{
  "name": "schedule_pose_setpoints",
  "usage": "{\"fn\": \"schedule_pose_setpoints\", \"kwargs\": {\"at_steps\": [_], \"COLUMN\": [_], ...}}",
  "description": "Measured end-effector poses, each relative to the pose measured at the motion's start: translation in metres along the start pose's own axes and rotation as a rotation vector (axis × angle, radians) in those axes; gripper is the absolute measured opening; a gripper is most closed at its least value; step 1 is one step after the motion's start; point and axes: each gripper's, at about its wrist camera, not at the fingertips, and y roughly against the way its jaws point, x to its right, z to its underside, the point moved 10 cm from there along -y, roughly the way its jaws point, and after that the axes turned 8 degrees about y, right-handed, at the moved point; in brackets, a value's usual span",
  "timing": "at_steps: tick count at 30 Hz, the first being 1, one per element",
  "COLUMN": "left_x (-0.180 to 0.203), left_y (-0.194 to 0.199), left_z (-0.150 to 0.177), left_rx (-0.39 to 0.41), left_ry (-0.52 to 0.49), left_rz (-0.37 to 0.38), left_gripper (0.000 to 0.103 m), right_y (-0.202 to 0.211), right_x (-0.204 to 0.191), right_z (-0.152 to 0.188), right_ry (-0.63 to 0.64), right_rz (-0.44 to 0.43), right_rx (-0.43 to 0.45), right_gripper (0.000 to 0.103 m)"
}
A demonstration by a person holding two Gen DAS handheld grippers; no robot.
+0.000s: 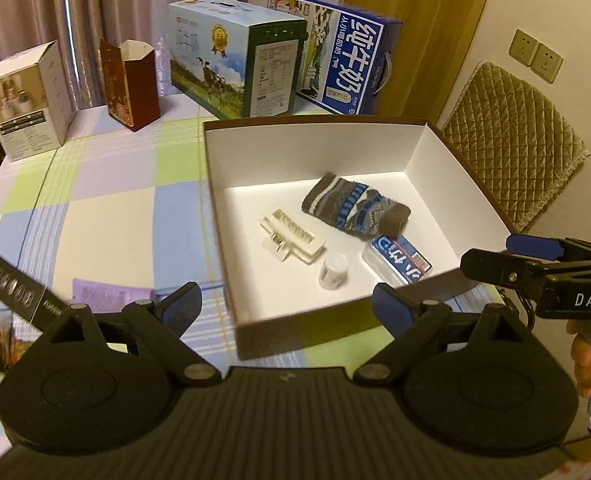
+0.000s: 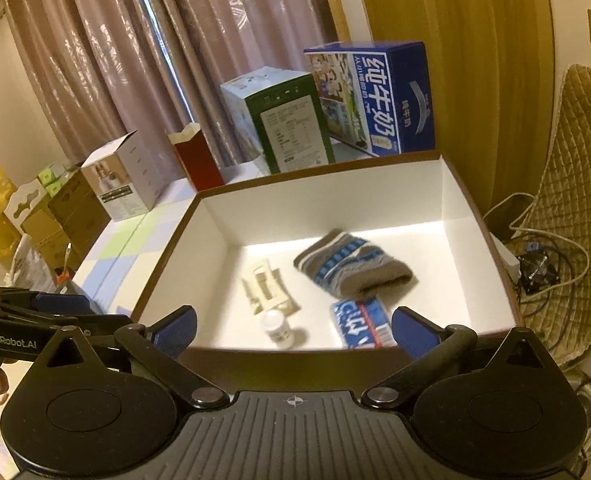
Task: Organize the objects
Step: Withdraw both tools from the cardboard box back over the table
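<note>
My left gripper (image 1: 287, 312) and right gripper (image 2: 293, 332) hang wide apart and empty at the near rim of the white-lined box (image 1: 431, 160), which holds a patterned sock (image 1: 355, 210), cream hair clip (image 1: 293, 236), small white bottle (image 1: 333, 272) and blue tissue packet (image 1: 401, 258).

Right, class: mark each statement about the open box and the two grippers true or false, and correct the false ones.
1. The patterned sock lies inside the white box. True.
2. The left gripper holds the small white bottle. False: it is open and empty; the bottle lies in the box.
3. The hair clip is on the tablecloth. False: it is in the box.
4. The right gripper is open. True.
</note>
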Motion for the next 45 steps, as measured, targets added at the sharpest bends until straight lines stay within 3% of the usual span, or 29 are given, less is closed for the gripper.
{"fn": "schedule_pose_setpoints", "kwargs": {"at_steps": [19, 45], "left_x": [-0.070, -0.234], "left_y": [0.057, 0.094], "left_z": [0.046, 0.090], "left_rx": [0.013, -0.004], "left_ry": [0.049, 0.209], "left_rz": [-0.027, -0.225], "left_gripper": [0.090, 0.090], "right_y": [0.007, -0.051], "right_x": [-0.089, -0.218], "right_z": [0.042, 0.072], "right_ry": [0.027, 0.136], "right_rz": [-0.040, -0.155], "right_rx": [-0.062, -0.150], "right_gripper": [0.101, 0.101]}}
